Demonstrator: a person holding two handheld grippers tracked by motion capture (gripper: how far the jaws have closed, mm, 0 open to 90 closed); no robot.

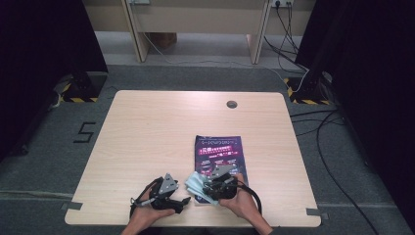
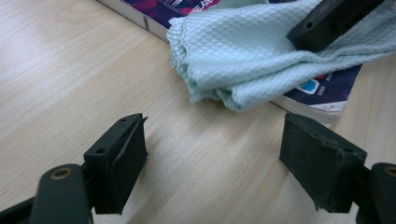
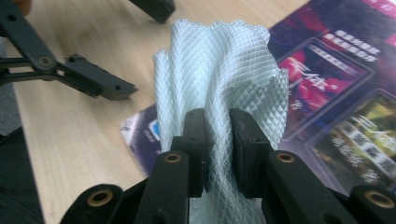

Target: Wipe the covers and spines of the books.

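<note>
My left tongs (image 1: 185, 200) sit low over the bare worktop (image 1: 147, 132) near its front edge, jaws spread wide with nothing between them. Just to their right, my right tongs (image 1: 203, 184) are clenched on a pale green cloth (image 3: 219, 74), which bunches up through the pads (image 3: 196, 140) in a crumpled ridge. The cloth (image 2: 243, 60) drapes over the near corner of a dark magazine (image 1: 220, 147) lying flat on the worktop, its loose end hanging just beyond my left tongs' open jaws, close but not touching.

What worries me: I judge the grip takes only a narrow fold of the cloth, so a quick pull could let it slide out. The cloth also rests on the magazine's cover; if I drag it sideways, the magazine may shift with it or get pushed toward the worktop's front edge. And if my left tongs close too early, they would pinch air or scrape the wood instead of catching the loose end.
</note>
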